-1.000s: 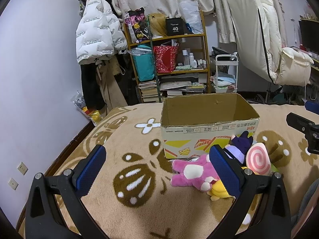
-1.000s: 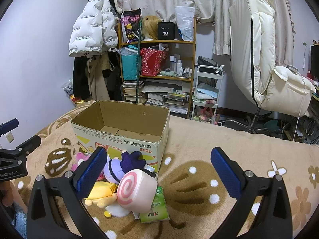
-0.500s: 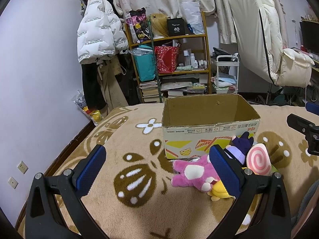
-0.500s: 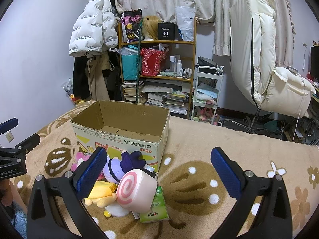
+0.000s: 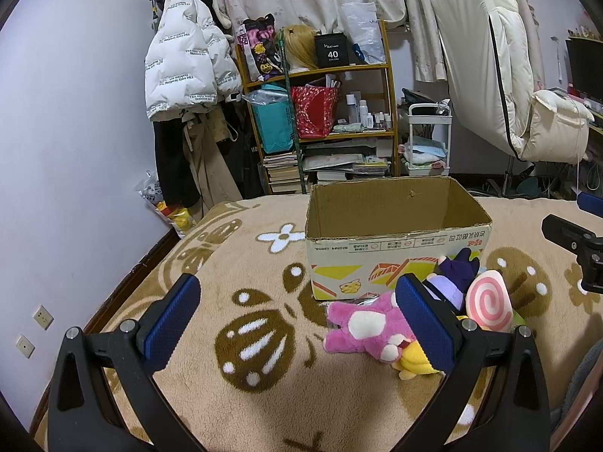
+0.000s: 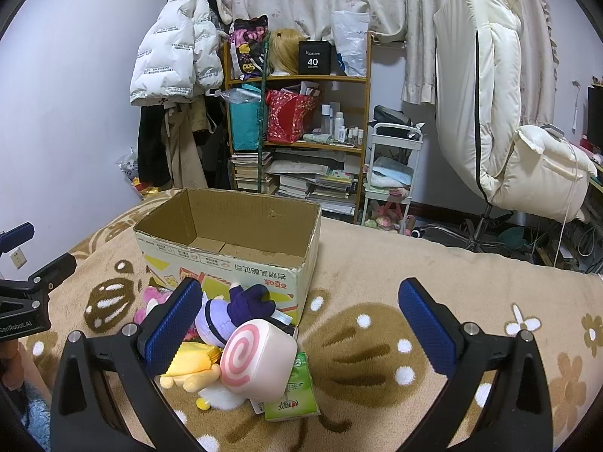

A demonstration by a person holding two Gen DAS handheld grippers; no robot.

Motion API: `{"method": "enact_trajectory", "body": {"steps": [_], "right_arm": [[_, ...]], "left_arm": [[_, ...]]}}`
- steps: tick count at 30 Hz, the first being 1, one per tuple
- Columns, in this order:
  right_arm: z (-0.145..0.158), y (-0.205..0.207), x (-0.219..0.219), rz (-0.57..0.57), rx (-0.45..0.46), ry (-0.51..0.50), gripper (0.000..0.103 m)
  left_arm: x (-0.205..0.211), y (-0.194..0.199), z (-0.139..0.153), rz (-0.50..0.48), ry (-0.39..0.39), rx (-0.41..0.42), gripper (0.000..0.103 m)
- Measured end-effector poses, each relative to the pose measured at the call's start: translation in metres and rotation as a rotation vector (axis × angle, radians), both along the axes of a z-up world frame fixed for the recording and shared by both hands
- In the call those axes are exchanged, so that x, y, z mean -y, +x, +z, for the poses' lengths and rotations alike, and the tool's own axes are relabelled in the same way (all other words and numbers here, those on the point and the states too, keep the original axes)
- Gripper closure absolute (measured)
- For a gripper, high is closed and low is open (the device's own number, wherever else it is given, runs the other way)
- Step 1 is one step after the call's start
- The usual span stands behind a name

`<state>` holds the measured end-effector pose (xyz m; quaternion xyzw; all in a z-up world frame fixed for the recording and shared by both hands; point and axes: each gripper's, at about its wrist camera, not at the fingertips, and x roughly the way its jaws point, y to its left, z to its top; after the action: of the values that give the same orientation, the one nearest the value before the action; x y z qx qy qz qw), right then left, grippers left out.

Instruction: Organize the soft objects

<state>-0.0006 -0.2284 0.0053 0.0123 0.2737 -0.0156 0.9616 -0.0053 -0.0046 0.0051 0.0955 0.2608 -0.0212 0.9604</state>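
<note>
An open cardboard box [image 5: 395,241] [image 6: 226,260] stands empty on the tan blanket. A heap of soft toys lies against its front: a pink plush [image 5: 361,327], a purple plush [image 5: 452,278] [image 6: 237,312], a pink swirl roll cushion [image 5: 490,301] [image 6: 256,358], a yellow plush [image 6: 192,361] and a green tissue pack [image 6: 294,395]. My left gripper [image 5: 297,324] is open and empty, above the blanket left of the heap. My right gripper [image 6: 301,324] is open and empty, above the heap's right side.
A cluttered wooden shelf [image 5: 324,113] and hanging white jackets [image 5: 184,64] stand behind the bed. A white padded chair [image 6: 508,120] is at the back right. The blanket's left edge drops toward the wall [image 5: 75,188].
</note>
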Motion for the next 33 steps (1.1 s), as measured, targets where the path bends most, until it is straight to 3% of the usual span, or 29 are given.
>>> {"method": "enact_trajectory", "body": {"steps": [17, 22, 27, 33], "right_arm": [[-0.005, 0.001, -0.004, 0.003, 0.000, 0.032, 0.000], [-0.011, 0.012, 0.008, 0.024, -0.040, 0.104, 0.000], [-0.023, 0.026, 0.020, 0.019, -0.117, 0.191, 0.000], [-0.037, 0.045, 0.024, 0.027, -0.196, 0.254, 0.003]], "left_arm": [[0.000, 0.007, -0.003, -0.009, 0.006, -0.043, 0.001], [0.000, 0.018, -0.003, -0.003, -0.006, -0.078, 0.001], [0.000, 0.033, -0.006, -0.008, -0.070, -0.127, 0.001], [0.011, 0.053, -0.015, -0.021, -0.072, -0.170, 0.001]]}}
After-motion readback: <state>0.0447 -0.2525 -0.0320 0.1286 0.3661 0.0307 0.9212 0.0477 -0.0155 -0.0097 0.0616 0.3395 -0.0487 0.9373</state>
